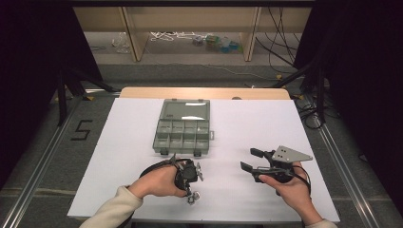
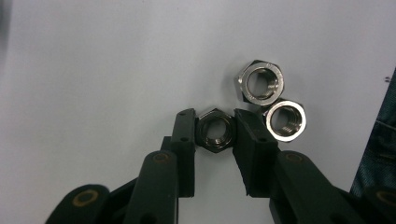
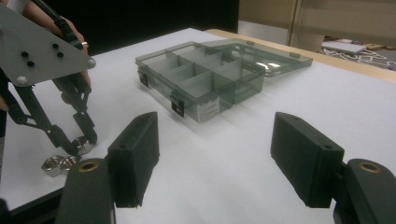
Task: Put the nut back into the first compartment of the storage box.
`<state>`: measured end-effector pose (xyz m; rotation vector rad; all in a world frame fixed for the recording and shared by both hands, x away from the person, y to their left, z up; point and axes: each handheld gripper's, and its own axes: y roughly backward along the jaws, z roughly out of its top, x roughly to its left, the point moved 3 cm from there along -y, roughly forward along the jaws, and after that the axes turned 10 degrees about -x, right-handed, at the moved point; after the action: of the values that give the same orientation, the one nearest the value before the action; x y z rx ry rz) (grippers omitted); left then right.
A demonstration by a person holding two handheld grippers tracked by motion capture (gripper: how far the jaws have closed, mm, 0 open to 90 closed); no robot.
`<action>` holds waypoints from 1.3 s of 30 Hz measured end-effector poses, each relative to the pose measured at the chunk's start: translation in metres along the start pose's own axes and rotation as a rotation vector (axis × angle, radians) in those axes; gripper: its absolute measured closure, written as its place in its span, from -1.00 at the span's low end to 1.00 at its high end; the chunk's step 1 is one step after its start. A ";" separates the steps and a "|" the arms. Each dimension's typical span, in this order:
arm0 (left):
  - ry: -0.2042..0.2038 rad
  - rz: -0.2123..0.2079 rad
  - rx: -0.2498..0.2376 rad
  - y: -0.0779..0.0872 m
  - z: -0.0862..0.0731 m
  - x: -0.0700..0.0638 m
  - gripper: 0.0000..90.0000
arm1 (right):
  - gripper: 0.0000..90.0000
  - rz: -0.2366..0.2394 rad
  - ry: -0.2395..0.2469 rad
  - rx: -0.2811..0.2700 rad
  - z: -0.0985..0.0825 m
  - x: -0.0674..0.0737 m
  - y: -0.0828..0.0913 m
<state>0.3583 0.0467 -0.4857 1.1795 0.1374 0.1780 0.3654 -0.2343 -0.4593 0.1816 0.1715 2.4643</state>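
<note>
Three steel hex nuts lie on the white table near its front edge. My left gripper (image 2: 215,128) points down and is shut on one hex nut (image 2: 215,129), its pads pressing two opposite flats. The other two nuts (image 2: 260,80) (image 2: 285,120) lie touching each other just beyond its right jaw. In the high view the left gripper (image 1: 191,190) stands over the nuts (image 1: 192,198). My right gripper (image 1: 248,159) is held level to the right, open, with nothing between its fingers. In the right gripper view its jaws (image 3: 224,158) frame the table, with the left gripper (image 3: 81,143) on the nut at left.
A grey-green see-through organiser box (image 1: 182,129) with several empty compartments sits mid-table, its lid (image 1: 185,109) lying open toward the far side. White table surface (image 1: 247,123) spreads around it. The box (image 3: 205,77) lies beyond the right gripper.
</note>
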 end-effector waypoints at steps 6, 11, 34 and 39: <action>-0.002 0.014 -0.012 0.005 0.000 0.001 0.56 | -0.26 0.006 0.014 -0.022 0.000 -0.001 -0.002; -0.004 0.021 -0.018 0.008 0.000 0.003 0.56 | -0.26 -0.002 0.018 -0.010 0.000 -0.001 0.000; 0.056 0.077 -0.063 0.038 -0.011 0.024 0.56 | -0.29 0.002 0.022 -0.051 0.003 0.000 0.000; 0.067 0.088 -0.075 0.044 -0.013 0.028 0.56 | -0.38 0.000 0.028 -0.053 0.004 0.002 0.001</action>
<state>0.3804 0.0809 -0.4500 1.1057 0.1366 0.2983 0.3638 -0.2337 -0.4553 0.1247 0.1184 2.4688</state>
